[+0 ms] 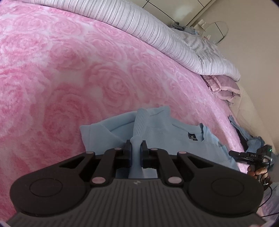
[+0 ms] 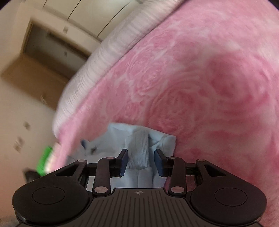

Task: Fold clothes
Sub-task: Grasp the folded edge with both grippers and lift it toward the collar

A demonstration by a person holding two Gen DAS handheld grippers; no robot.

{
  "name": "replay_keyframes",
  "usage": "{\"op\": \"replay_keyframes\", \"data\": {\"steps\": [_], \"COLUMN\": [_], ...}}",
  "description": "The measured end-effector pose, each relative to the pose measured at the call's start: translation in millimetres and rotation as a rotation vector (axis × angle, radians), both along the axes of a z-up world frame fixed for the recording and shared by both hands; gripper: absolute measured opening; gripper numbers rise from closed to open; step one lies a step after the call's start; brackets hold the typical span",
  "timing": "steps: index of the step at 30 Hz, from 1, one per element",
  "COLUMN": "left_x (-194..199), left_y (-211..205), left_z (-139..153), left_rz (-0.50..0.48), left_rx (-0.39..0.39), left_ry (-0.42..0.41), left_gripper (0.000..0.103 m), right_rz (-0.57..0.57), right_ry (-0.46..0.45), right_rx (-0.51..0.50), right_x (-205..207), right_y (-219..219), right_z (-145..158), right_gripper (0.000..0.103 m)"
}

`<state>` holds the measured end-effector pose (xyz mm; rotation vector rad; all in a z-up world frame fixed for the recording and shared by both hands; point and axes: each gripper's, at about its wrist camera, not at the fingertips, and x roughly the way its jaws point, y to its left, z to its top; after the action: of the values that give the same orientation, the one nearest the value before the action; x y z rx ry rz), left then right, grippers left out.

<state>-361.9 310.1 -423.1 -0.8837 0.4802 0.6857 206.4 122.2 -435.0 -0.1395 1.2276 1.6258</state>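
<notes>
Fingers first: your left gripper [image 1: 136, 148] is clamped on a bunched fold of the light blue sweater [image 1: 157, 129]; your right gripper [image 2: 140, 157] stands partly apart, its pads [image 2: 124, 161] straddling a ribbed cuff [image 2: 138, 150] with no clear pressure on it. Surface: a pink rose-patterned blanket [image 1: 78, 69] covers the bed, with the sweater lying on it near the edge. A striped pale quilt [image 1: 157, 35] is rolled along the far side, lilac pillows [image 1: 223, 89] below its end. Cream cabinets [image 1: 174, 7] and wall lie beyond. More blue clothes [image 1: 251, 139] lie off the bed's edge.
</notes>
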Motion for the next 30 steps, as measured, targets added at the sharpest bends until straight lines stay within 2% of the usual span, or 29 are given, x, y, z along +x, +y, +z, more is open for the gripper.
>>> {"op": "replay_keyframes", "data": {"steps": [1, 3, 5, 8, 11, 14, 16, 18, 25, 30], "left_x": [0.3, -0.2, -2.3, -8.2, -6.2, 3.9, 8.2, 12.4, 18.2, 27.8], "left_y": [-0.8, -4.7, -10.6, -17.0, -19.0, -14.0, -12.5, -10.8, 9.9, 20.4], "left_z": [0.6, 4.3, 12.4, 26.4, 34.0, 29.8, 31.8, 33.6, 26.5, 10.1], "left_rz": [-0.002, -0.001, 0.0, 0.013, 0.027, 0.04, 0.05, 0.061, 0.081, 0.079], "left_rx": [0.005, 0.028, 0.075, 0.142, 0.21, 0.21, 0.237, 0.263, 0.233, 0.19], "left_ry": [0.003, 0.004, -0.011, -0.057, -0.037, 0.018, 0.022, 0.025, 0.034, 0.092], "left_gripper": [0.006, 0.005, 0.005, 0.005, 0.005, 0.005, 0.005, 0.005, 0.005, 0.005], "right_rz": [0.02, 0.056, 0.061, 0.025, 0.002, 0.008, 0.002, -0.007, -0.023, -0.035], "right_ry": [-0.062, -0.17, -0.23, -0.259, -0.308, -0.442, -0.499, -0.525, -0.566, -0.605], "right_rx": [-0.003, 0.006, 0.036, 0.122, 0.197, 0.174, 0.169, 0.177, 0.178, 0.115], "right_x": [-8.3, -22.3, -28.9, -29.4, -37.3, -56.8, -68.0, -74.2, -70.9, -71.9], "right_y": [3.0, 5.8, 2.8, -6.5, -7.7, 7.6, 17.5, 25.2, 47.1, 65.7], "right_z": [4.7, 15.9, 27.0, 47.5, 64.6, 60.2, 55.6, 54.0, 46.3, 28.7], "right_gripper": [0.019, 0.013, 0.005, 0.003, 0.003, 0.003, 0.003, 0.003, 0.003, 0.003]}}
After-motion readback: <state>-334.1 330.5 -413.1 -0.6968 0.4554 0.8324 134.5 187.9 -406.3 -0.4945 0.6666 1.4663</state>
